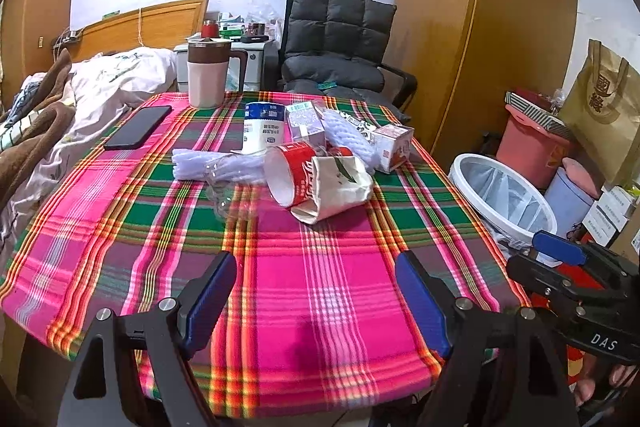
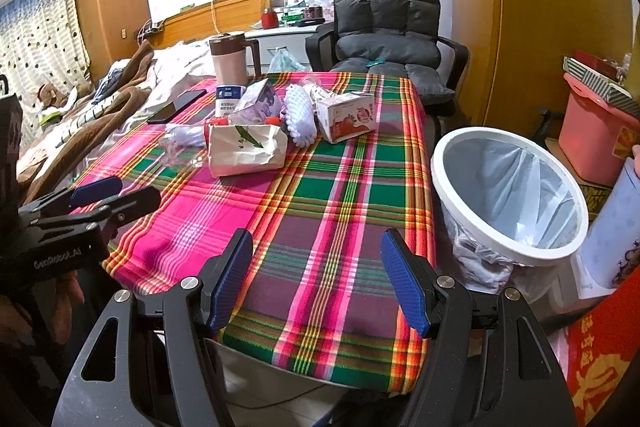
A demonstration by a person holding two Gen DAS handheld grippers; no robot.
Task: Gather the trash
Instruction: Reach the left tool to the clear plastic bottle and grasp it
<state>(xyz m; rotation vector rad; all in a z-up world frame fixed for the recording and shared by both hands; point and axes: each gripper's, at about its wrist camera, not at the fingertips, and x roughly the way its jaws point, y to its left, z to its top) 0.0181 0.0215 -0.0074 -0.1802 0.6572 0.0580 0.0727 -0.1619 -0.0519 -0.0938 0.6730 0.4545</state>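
Several crumpled cartons [image 2: 347,117] litter plaid tablecloth [image 2: 328,211].

The tablecloth [image 2: 344,195] is a loud plaid of hot pink, green and purple with thin orange and yellow lines. On it, the red cup [image 1: 294,171] carries white lettering, and against it lies a cream paper bag [image 2: 248,149] with a green leaf print. Behind them on the cloth stand a white-and-blue tub [image 1: 263,127] and a black phone [image 1: 138,127]. Beside the cloth, the white bin [image 2: 508,195] holds a pale bluish liner. Both grippers have blue pads [image 2: 404,287] on black frames.
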